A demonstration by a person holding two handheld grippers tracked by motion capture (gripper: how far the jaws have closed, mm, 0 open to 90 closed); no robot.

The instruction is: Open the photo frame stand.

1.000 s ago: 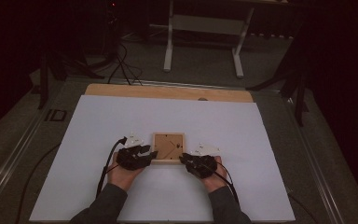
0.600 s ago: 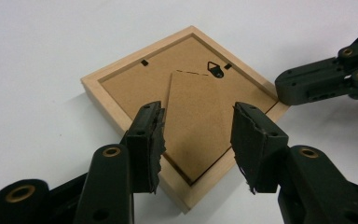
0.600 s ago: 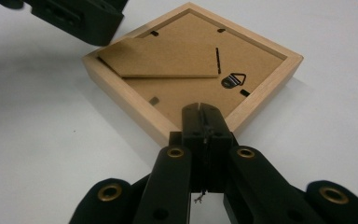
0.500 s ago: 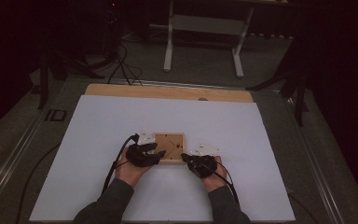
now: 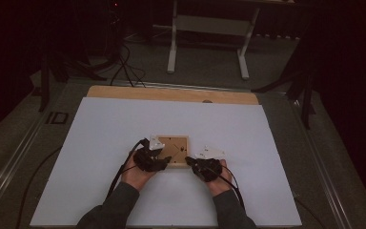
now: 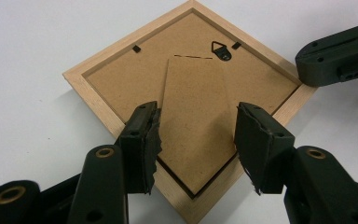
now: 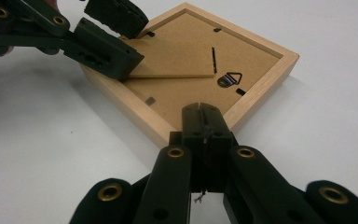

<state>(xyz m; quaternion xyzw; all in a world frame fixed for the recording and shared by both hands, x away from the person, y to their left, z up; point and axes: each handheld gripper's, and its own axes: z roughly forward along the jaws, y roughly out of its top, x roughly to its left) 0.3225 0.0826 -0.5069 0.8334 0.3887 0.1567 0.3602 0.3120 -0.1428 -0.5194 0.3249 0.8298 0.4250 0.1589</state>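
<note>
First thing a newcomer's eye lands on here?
The wooden picture frame, lying face down in the middle of the white table sheet, with its brown backing, stand flap and metal hanger showing. The left gripper hovers open over the flap, while the right gripper, jaws shut, meets the frame's near corner.

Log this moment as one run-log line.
scene: picture frame face down on white sheet | left gripper: open, jaws just opening, astride stand flap | right gripper: shut, at frame corner
</note>
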